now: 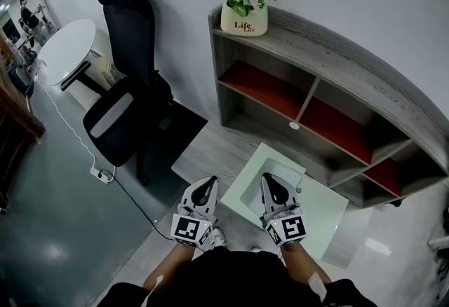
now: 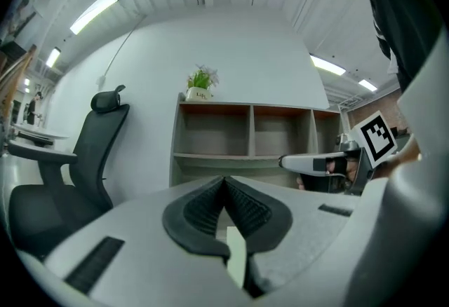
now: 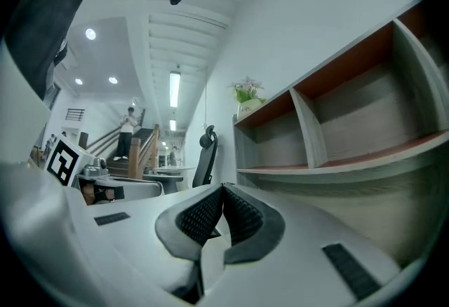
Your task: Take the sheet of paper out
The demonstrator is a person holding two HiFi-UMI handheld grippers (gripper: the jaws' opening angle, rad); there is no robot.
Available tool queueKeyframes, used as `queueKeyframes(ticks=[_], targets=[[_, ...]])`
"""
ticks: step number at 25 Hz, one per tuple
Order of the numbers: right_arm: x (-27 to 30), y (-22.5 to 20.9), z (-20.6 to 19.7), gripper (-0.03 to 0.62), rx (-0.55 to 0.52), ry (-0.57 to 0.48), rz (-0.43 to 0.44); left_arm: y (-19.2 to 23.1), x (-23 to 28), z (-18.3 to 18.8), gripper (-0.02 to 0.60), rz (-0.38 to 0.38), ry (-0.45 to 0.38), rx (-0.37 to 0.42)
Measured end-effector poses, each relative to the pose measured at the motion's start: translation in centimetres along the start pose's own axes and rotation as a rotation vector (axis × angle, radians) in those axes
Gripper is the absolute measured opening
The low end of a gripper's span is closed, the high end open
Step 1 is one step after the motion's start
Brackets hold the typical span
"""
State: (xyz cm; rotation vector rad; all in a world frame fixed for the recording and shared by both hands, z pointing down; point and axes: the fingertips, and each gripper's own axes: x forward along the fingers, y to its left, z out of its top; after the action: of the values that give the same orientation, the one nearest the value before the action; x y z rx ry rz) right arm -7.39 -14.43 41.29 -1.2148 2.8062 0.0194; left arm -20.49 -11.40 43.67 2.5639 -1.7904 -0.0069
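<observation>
Both the left gripper (image 1: 208, 183) and right gripper (image 1: 269, 179) are hovering clenched and empty, presumably before reaching; the sheet of paper (image 1: 251, 195) seems to be lying on the counter (image 1: 324, 212) beneath, lower centre.

I hold my left tool (image 1: 205, 185) and right tool (image 1: 272, 183) level, side by side, jaws pressed together.

Ceiling tube lights (image 2: 95, 10), upper left in the left gripper view, light the room brightly and evenly, with soft shadows. Glare whitens the floor (image 1: 52, 251) at the head view's lower left. Both gripper views bend toward dark corners, and the right gripper (image 3: 223, 188) blurs at the bottom edge.
</observation>
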Motion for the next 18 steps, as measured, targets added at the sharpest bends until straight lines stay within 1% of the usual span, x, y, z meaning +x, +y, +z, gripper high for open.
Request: queueKeyframes(ticks=[2,4,7,12,18], targets=[[0.2,0.1,-0.3,0.023,-0.008,0.017,-0.037,0.3,0.6,-0.2,0.006,-0.041,0.006,-0.005],[0.5,0.4,-0.6,0.023,-0.006,0.022,-0.071,0.7,1.1,-0.3,0.008,-0.081,0.018,0.007],[0.7,0.3,-1.0,0.023,0.000,0.030,-0.105,0.9,1.8,-0.6,0.008,-0.119,0.027,0.005],[-0.4,-1.3,-2.9,0.023,0.056,0.099,-0.123,0.2,3.0,-1.3,0.007,-0.143,0.048,0.003],[-2.0,-3.9,-4.8,0.023,0.103,0.148,-0.141,-1.6,4.2,-2.6,0.008,-0.149,0.074,-0.032]])
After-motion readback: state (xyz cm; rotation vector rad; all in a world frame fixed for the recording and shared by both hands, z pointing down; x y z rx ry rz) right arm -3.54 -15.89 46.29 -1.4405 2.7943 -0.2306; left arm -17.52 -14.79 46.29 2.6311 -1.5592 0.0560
